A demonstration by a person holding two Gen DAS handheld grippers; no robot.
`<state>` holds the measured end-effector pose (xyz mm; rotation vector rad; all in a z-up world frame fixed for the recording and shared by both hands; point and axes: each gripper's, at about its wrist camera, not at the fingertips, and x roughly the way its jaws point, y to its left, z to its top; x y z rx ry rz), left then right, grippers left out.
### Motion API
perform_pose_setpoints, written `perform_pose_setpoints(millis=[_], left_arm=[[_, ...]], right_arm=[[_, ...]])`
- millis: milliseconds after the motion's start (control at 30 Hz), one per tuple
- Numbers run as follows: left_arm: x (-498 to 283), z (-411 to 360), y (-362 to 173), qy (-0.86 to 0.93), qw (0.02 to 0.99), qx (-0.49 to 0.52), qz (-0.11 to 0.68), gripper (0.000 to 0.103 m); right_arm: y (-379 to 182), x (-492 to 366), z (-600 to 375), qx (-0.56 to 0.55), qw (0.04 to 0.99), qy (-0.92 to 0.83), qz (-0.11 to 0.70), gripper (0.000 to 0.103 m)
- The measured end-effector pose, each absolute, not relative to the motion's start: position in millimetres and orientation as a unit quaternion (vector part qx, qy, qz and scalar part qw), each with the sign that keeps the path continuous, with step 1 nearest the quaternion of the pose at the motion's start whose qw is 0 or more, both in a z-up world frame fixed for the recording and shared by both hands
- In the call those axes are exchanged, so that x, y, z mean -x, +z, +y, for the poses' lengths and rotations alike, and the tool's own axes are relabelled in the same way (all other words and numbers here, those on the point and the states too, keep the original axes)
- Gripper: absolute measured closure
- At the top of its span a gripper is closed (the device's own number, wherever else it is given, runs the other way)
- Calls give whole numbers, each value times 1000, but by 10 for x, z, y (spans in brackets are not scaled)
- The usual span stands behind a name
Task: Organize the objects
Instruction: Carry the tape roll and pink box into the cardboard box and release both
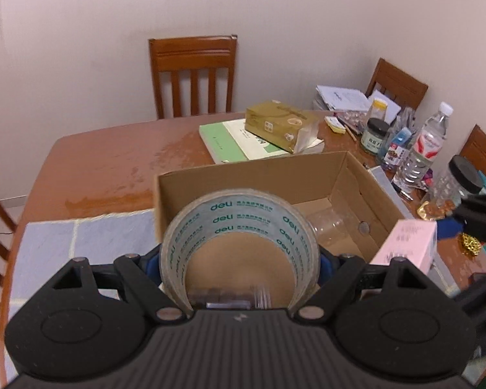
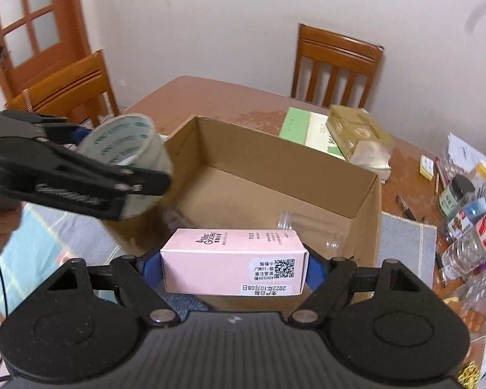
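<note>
Tape roll (image 1: 239, 243) sits pinched between left jaws; right jaws pinch pink carton (image 2: 234, 262) crosswise.

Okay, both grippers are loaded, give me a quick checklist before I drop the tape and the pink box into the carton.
1. Left gripper shut on tape roll: ok.
2. Right gripper shut on pink box: ok.
3. Cardboard carton open on top: ok.
4. Free floor space inside carton: ok, though a clear plastic container lies there.
5. Both items held over the carton's near edge: ok.
6. Grip firmness: cannot tell.
</note>
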<state>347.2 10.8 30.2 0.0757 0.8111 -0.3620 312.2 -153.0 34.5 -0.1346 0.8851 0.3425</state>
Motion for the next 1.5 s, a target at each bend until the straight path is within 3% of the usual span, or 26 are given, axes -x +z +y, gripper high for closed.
perform_pose_setpoints(millis=[333, 500, 733, 1200, 1500], left_arm=[[-3987, -148, -111, -206, 871, -53, 442, 19], [-4085, -162, -222, -204, 867, -56, 452, 17], [-4140, -133, -144, -194, 878, -60, 433, 7], [-3417, 47, 342, -145, 911, -73, 378, 1], [-2704, 317, 210, -55, 918, -54, 389, 1]], right_arm=[[1, -3326, -1435, 47, 873, 148, 463, 18], [2, -3283, -1435, 48, 876, 138, 460, 3], [57, -3262, -1488, 37, 881, 114, 459, 2], [147, -2839, -1545, 53, 893, 115, 433, 0], [119, -2358, -1515, 83, 896, 157, 407, 0]])
